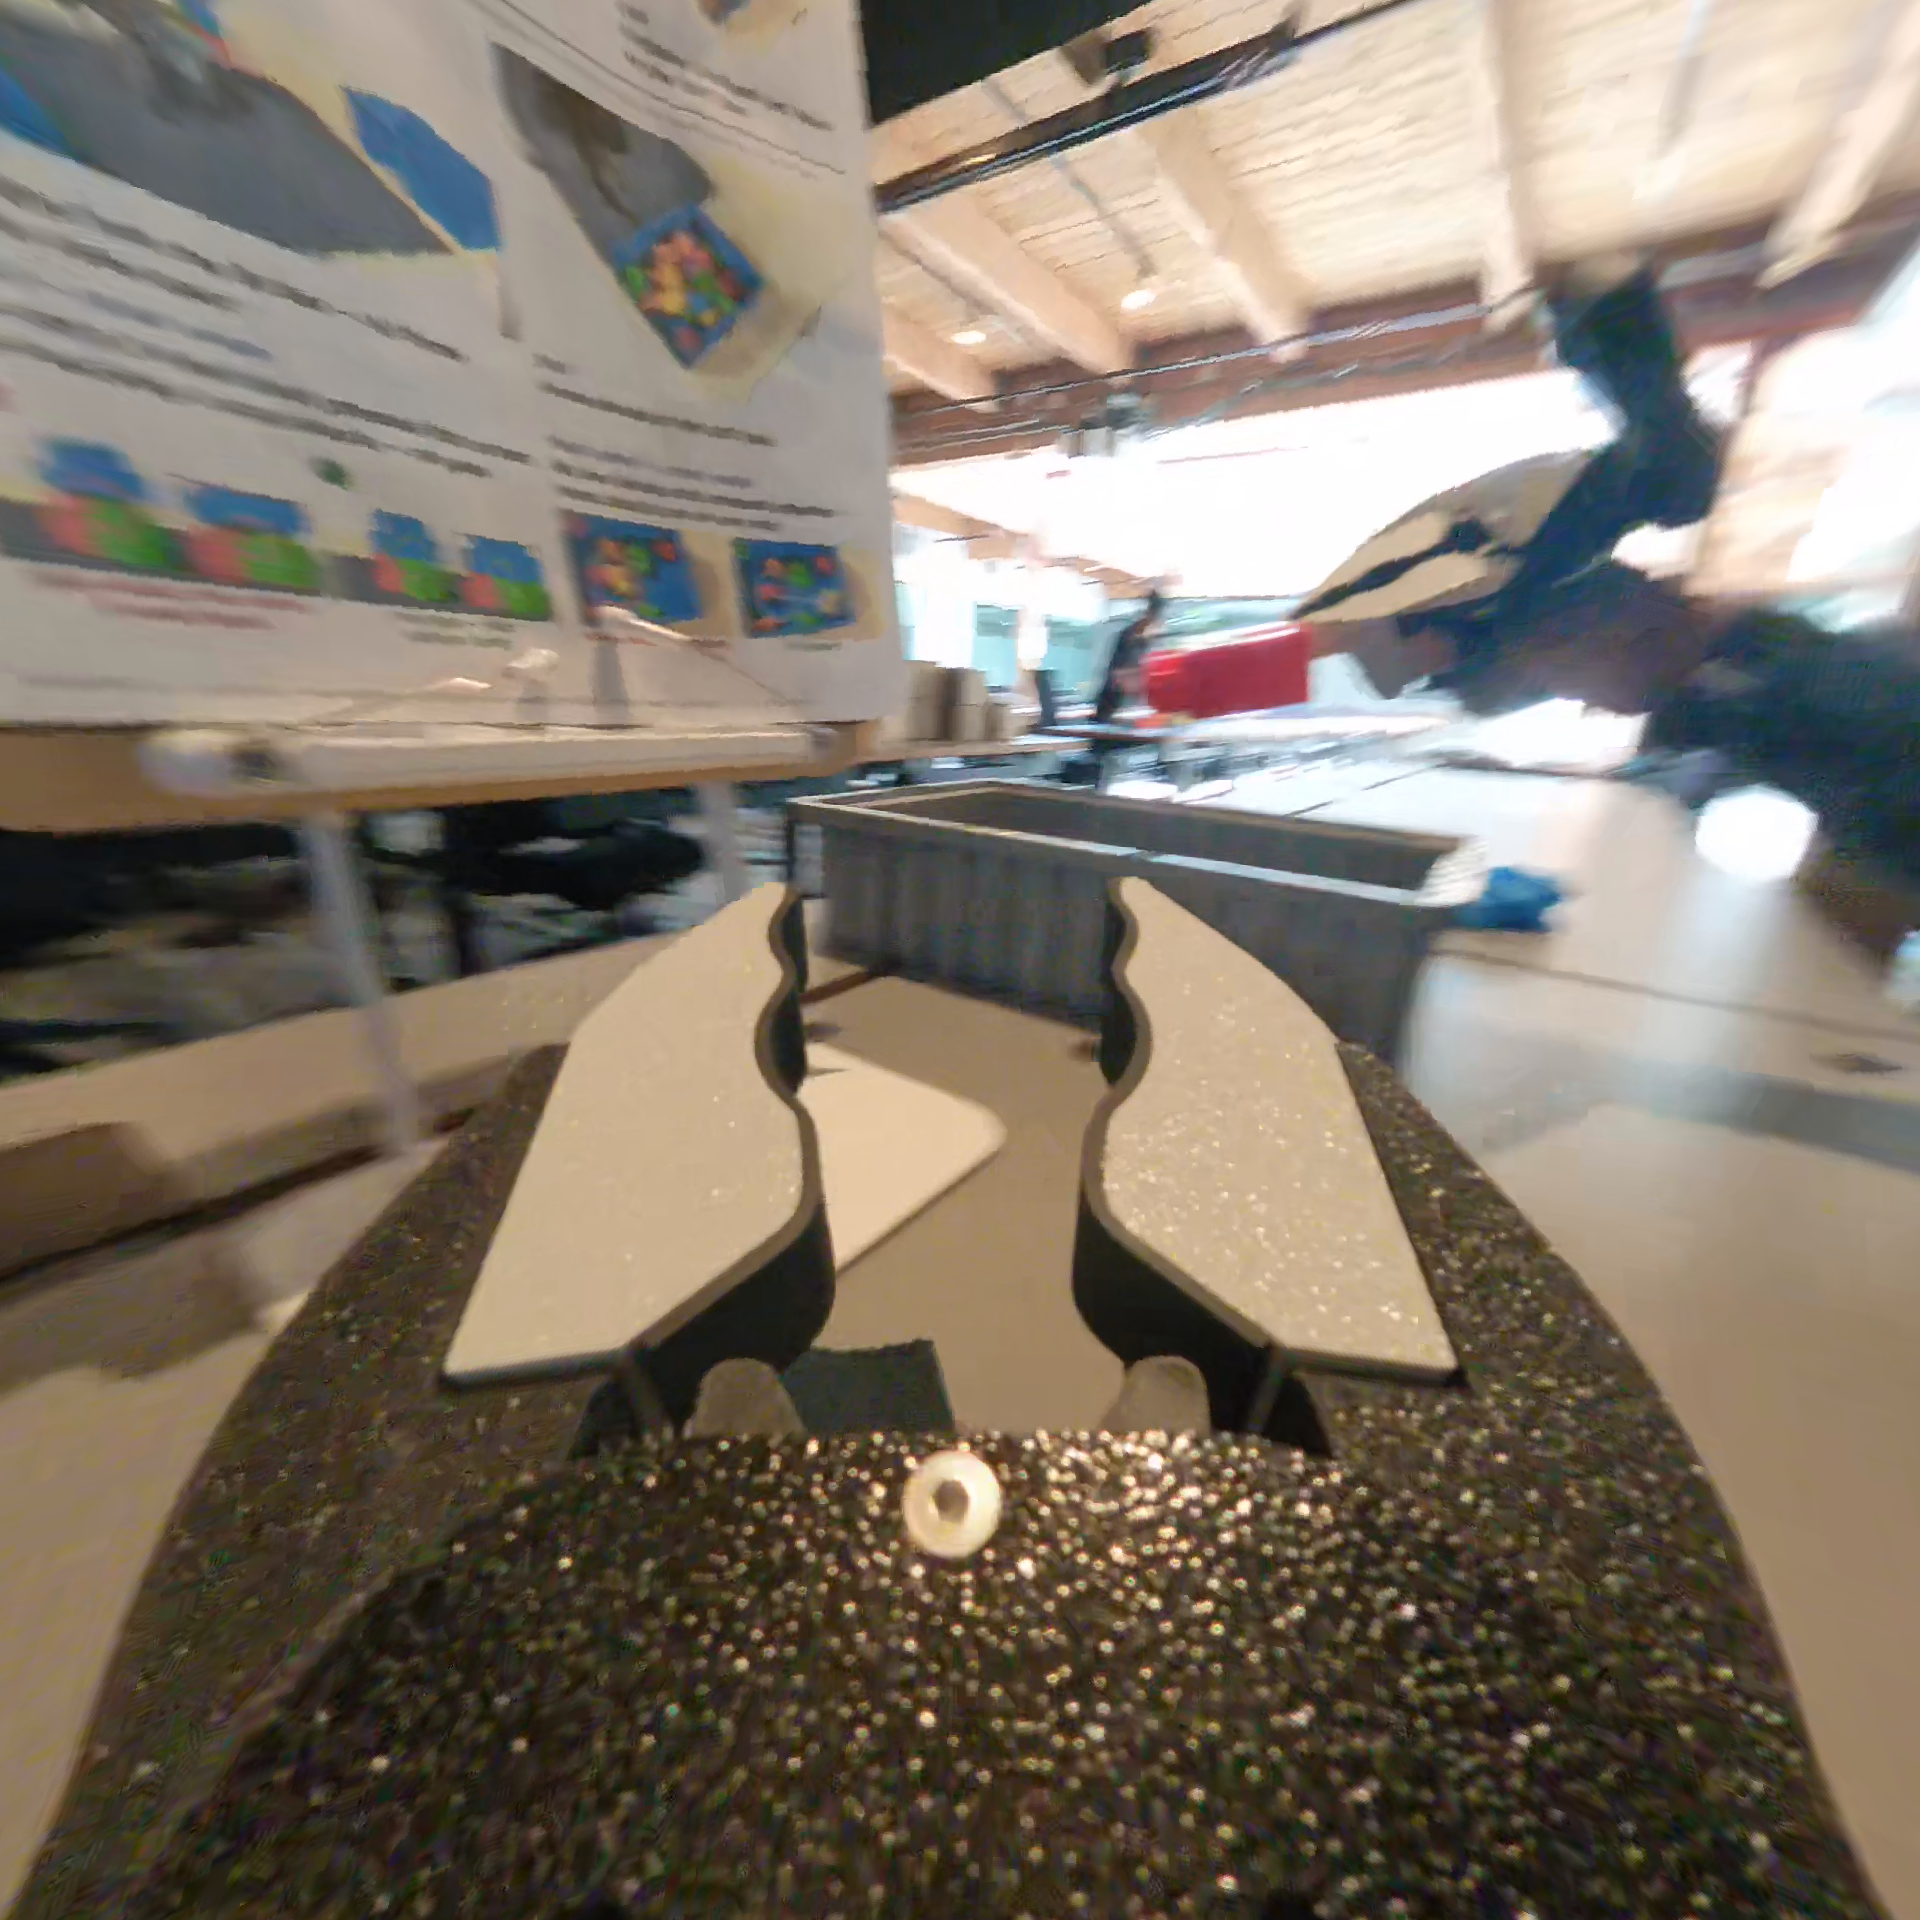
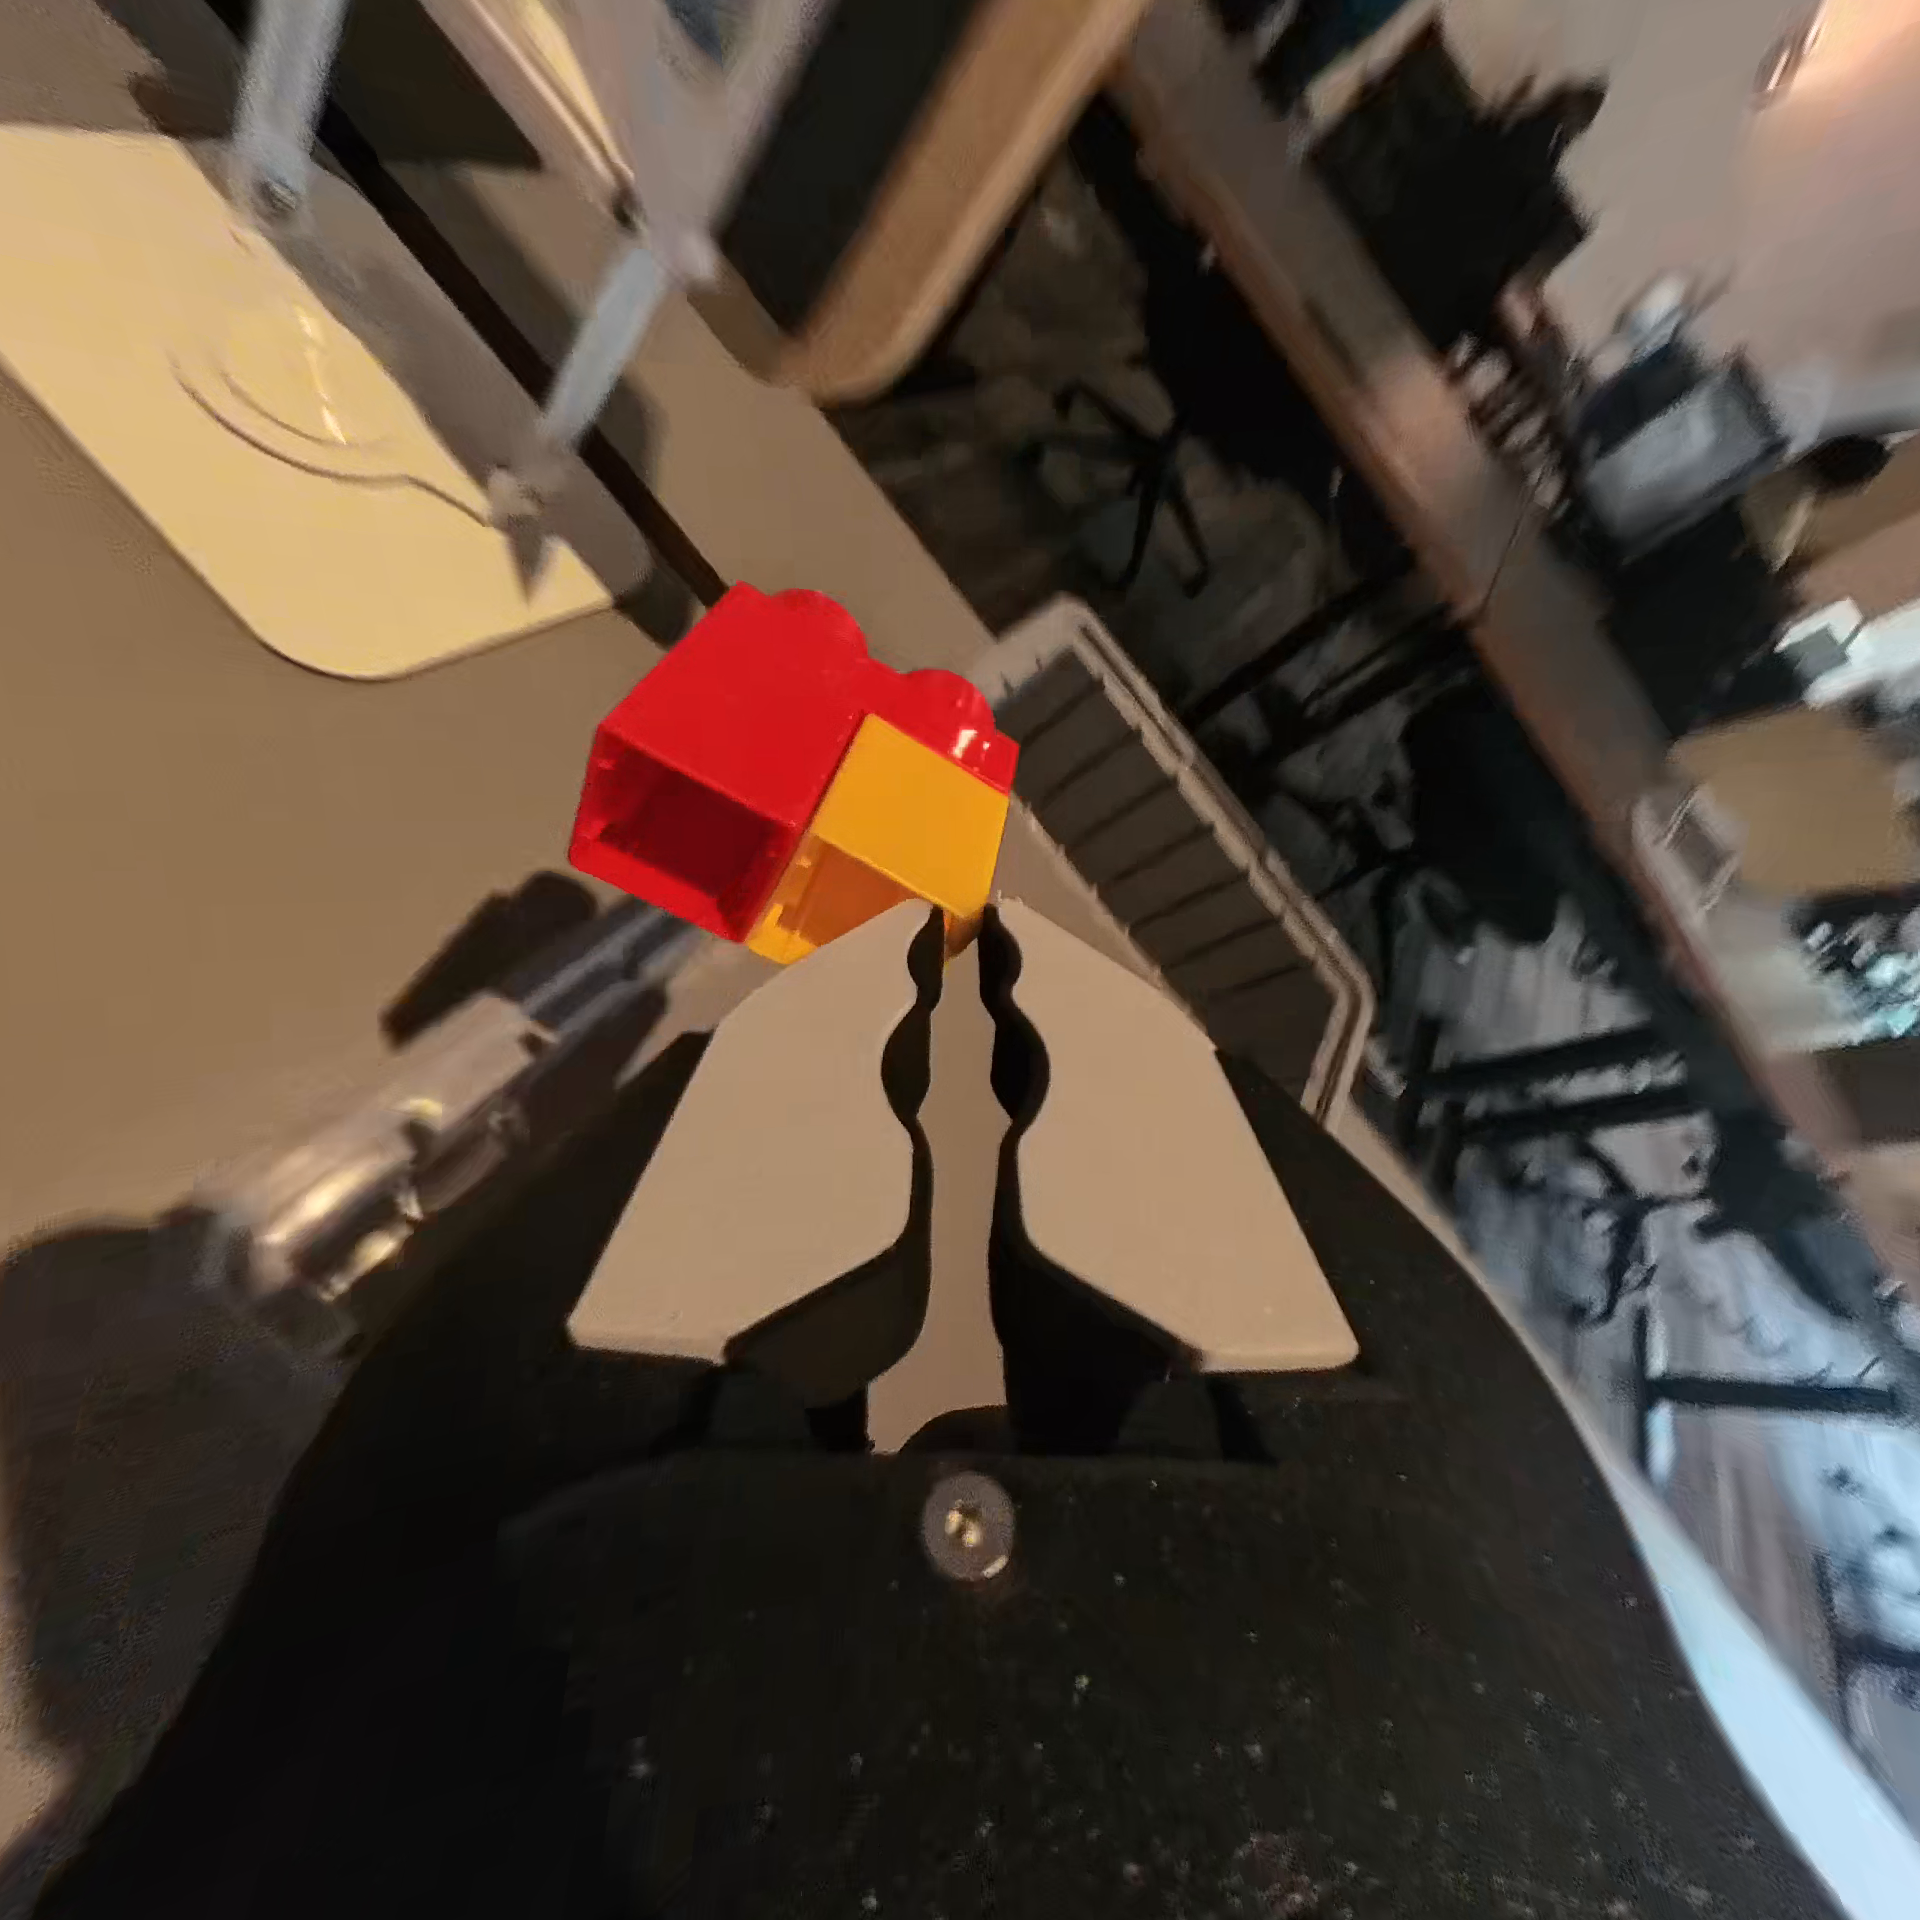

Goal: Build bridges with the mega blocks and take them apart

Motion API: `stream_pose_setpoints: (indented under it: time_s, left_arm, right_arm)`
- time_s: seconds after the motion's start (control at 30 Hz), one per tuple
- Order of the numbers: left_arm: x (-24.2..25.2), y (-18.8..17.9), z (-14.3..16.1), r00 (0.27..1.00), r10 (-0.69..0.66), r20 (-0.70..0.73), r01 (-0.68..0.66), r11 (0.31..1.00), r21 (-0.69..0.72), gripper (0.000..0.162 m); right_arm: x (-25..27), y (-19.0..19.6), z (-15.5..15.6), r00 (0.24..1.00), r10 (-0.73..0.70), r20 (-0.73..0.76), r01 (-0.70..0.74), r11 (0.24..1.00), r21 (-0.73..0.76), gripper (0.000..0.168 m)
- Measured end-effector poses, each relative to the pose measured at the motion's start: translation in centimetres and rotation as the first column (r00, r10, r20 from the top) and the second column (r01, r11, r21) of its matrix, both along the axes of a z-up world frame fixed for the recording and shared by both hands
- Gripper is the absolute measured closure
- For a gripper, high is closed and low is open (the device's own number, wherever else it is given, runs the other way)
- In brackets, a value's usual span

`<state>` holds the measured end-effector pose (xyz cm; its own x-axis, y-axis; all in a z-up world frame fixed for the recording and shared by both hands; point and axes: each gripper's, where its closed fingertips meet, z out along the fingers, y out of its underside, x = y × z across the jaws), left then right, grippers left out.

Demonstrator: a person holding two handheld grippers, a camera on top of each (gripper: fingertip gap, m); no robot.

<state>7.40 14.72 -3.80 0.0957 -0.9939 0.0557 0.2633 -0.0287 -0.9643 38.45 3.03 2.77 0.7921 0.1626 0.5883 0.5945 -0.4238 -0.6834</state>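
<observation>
In the right wrist view my right gripper (image 2: 958, 920) is shut on the edge of a yellow block (image 2: 904, 821), which is joined to a red block (image 2: 727, 748). The pair hangs in the air, tilted, with the red block's hollow underside facing me. In the left wrist view my left gripper (image 1: 951, 899) is open and empty above the table. The right gripper (image 1: 1455, 566) shows blurred at the upper right of that view, with a red shape (image 1: 1231, 665) near its tip.
A grey ribbed bin (image 1: 1122, 883) stands on the table beyond my left gripper and also shows in the right wrist view (image 2: 1174, 862). A white mat (image 1: 904, 1153) lies on the table. An instruction sheet (image 1: 436, 364) stands on a holder at left. A blue item (image 1: 1512, 899) lies past the bin. The grippers' ends are close to 35 centimetres from one another.
</observation>
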Motion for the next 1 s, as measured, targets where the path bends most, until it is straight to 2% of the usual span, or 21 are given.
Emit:
stream_pose_setpoints:
  time_s: [0.07,0.13,0.2,0.37,0.53,0.7,0.77,0.87,1.0]
  left_arm:
    - [0.9,-2.3,0.4,0.979,-0.201,0.041,0.205,0.967,-0.152,0.106]
    - [1.5,-4.5,0.8,0.923,-0.374,0.089,0.383,0.880,-0.280,0.102]
    - [1.7,-6.0,1.1,0.859,-0.491,0.143,0.506,0.774,-0.382,0.101]
    - [1.5,-6.6,1.2,0.767,-0.594,0.243,0.617,0.582,-0.530,0.080]
    - [1.0,-7.4,-0.3,0.686,-0.689,0.236,0.664,0.459,-0.591,0.080]
    - [0.4,-9.6,-1.8,0.606,-0.785,0.126,0.692,0.442,-0.571,0.078]
    - [0.2,-9.8,-1.7,0.592,-0.795,0.130,0.704,0.432,-0.563,0.090]
    - [-0.4,-9.7,-1.1,0.562,-0.808,0.178,0.744,0.400,-0.535,0.124]
    - [-0.6,-9.4,-1.0,0.597,-0.789,0.147,0.745,0.477,-0.467,0.126]
  right_arm:
    - [-4.1,-0.4,1.2,0.989,0.090,0.114,-0.095,0.995,0.043,0.162]
    - [-8.5,-0.6,1.6,0.956,0.187,0.228,-0.206,0.977,0.062,0.162]
    - [-12.8,-0.5,1.3,0.910,0.276,0.310,-0.310,0.948,0.068,0.162]
    - [-22.1,-0.1,-1.1,0.760,0.503,0.412,-0.568,0.822,0.044,0.162]
    - [-27.2,0.4,-3.3,0.634,0.603,0.485,-0.694,0.720,0.013,0.163]
    - [-29.4,1.3,-5.0,0.583,0.613,0.533,-0.732,0.682,0.016,0.163]
    - [-29.7,1.6,-5.4,0.573,0.601,0.557,-0.735,0.678,0.024,0.162]
    - [-29.7,1.9,-5.8,0.577,0.603,0.550,-0.743,0.668,0.046,0.162]
    - [-29.9,2.2,-5.5,0.612,0.617,0.495,-0.755,0.641,0.134,0.162]
